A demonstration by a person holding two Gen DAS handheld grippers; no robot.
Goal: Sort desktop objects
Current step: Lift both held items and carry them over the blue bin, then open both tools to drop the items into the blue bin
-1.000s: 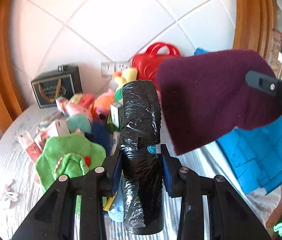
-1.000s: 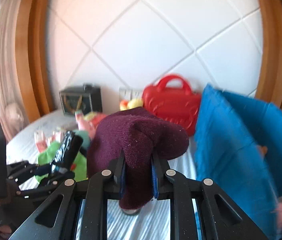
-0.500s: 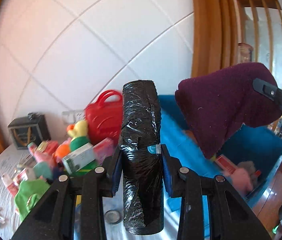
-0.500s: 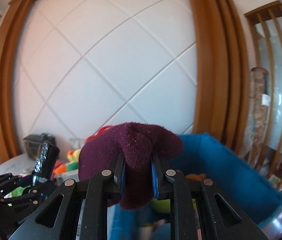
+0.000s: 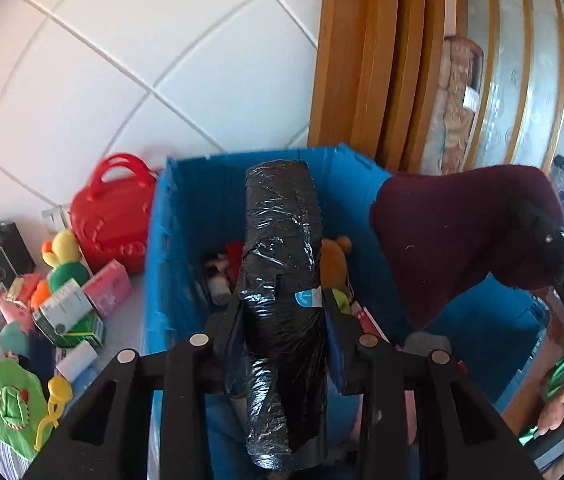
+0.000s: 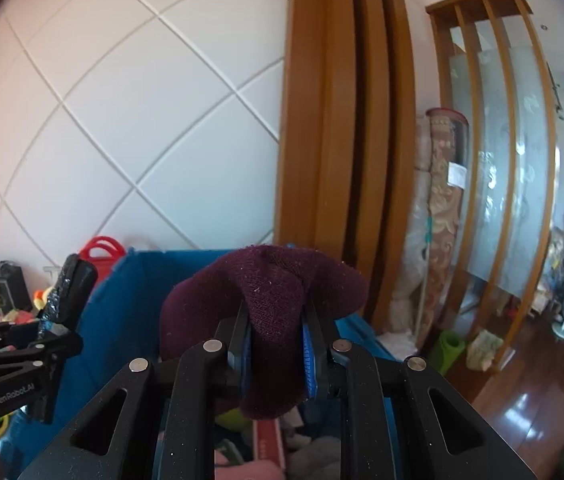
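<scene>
Both tools swung from the cluttered table to above the blue bin (image 5: 186,208), loads now over its opening

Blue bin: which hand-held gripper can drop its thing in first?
Probably the left hand-held gripper: its black roll hangs over the blue bin. The right one's maroon cloth sits nearer the bin's right edge.

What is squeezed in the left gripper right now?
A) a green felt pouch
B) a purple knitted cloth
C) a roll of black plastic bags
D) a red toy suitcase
C: in the left wrist view the left gripper is clamped on the roll of black plastic bags above the blue bin, while the purple knitted cloth sits in the right gripper.
</scene>
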